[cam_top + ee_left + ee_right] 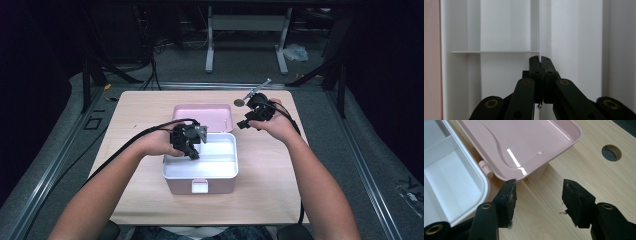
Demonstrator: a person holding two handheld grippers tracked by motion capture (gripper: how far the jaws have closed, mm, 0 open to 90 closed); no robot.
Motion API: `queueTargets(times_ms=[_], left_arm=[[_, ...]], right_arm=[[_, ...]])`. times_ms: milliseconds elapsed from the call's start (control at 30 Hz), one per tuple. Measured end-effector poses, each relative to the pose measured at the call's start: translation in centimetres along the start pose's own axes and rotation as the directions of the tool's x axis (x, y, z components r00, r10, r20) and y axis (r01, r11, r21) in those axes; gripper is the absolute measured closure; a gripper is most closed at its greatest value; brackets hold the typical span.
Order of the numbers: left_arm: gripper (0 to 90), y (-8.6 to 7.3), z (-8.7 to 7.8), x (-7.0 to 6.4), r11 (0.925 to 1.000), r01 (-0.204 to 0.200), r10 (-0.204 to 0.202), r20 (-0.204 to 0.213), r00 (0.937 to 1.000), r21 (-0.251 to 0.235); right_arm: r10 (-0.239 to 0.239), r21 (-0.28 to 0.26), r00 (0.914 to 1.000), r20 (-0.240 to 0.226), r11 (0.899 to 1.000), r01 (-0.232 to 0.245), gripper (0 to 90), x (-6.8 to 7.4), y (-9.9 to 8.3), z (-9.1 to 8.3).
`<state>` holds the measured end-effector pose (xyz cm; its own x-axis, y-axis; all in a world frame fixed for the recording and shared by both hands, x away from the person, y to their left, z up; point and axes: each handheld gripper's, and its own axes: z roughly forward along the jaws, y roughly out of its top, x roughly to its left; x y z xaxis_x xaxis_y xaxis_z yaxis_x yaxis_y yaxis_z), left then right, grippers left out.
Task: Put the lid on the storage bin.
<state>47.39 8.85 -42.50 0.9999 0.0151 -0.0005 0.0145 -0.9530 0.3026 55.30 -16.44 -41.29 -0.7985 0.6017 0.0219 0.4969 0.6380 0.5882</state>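
Box [200,186], pink outside and white inside, sits open at the middle of the table [140,107], with its pink lid [202,115] folded back flat behind it. Left gripper [190,148] reaches into the white tray [220,167]; its own view shows the jaws pressed together on a thin white divider [540,30] standing upright inside the box. Right gripper [537,192] hovers over bare wood just beside the lid's near corner, jaws spread wide and holding nothing; a round hole [611,152] in the tabletop lies beyond it.

Assessed risk: the divider is held by its top edge alone. A sideways pull or twist could bend or snap it, or let it slip free. Lifting could also drag the whole box upward, since nothing steadies it.
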Motion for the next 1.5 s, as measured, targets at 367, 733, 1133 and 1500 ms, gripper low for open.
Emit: queueTargets(times_ms=[367,733,1133,1500], left_arm=[[88.3,0.2,0.1,-0.7,0.9997,0.024,-0.024,-0.031,0.9992,0.006],[82.0,0.4,0.2,-0.8,0.9991,0.043,-0.043,-0.053,0.9976,-0.002],[87.2,0.3,0.3,-1.3,0.9999,0.016,-0.016,-0.071,0.9974,-0.005],[87.3,-0.1,0.3,-1.4,0.9993,0.017,-0.02,-0.076,0.9969,-0.032]], right_arm=[[0.004,-0.009,0.9999,0.01,1.0,-0.004,44.5,0.1,0.2,0.3],[0.015,-0.018,0.9998,0.013,1.0,-0.015,43.8,0.2,0.6,2.1],[0.046,-0.067,0.9988,0.018,0.997,-0.045,44.6,0.2,0.5,2.9],[0.082,-0.135,0.9957,0.042,0.988,-0.076,45.5,-0.2,-0.3,3.6]])
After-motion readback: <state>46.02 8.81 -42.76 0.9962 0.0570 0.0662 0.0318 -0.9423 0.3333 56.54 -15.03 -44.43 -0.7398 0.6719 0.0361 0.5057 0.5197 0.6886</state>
